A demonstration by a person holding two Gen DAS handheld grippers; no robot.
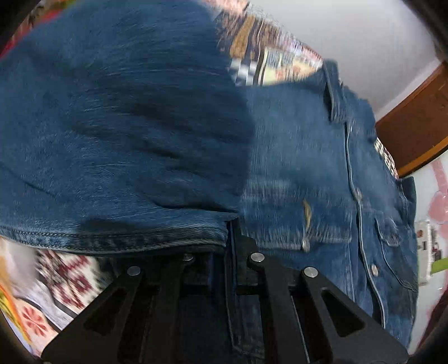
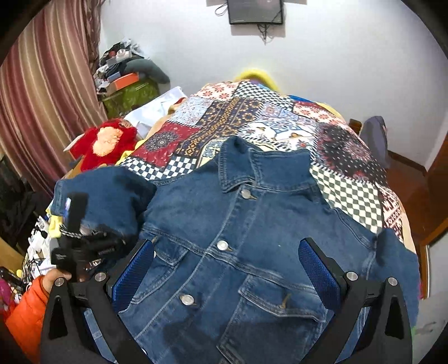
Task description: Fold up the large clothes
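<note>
Fingers, left: the left gripper has its fingers drawn close together on a fold of the denim jacket; a hemmed edge of blue cloth runs right between them, and a lifted sleeve fills most of the left wrist view above the fingers, blurred.
Fingers, right: the right gripper has its fingers spread wide, blue pads facing each other, with the jacket's buttoned front lying between and beneath them; whether the pads touch the cloth cannot be told.
Bed: a patchwork bedspread of checks, florals and dark red squares covers it; the jacket lies spread on it, front up, collar toward the far wall.
Jacket: collar at the far end from the right fingers, metal buttons down the middle, a flapped chest pocket just inside the right finger.
Sleeve side: at the jacket's left edge in the right wrist view, a raised denim fold sits above the black body of the left gripper, held by a hand in an orange sleeve.
Beside the jacket: a red plush toy lies well off its left shoulder, near the striped curtain.
Beyond the jacket: a dark screen hangs on the white wall.
</note>
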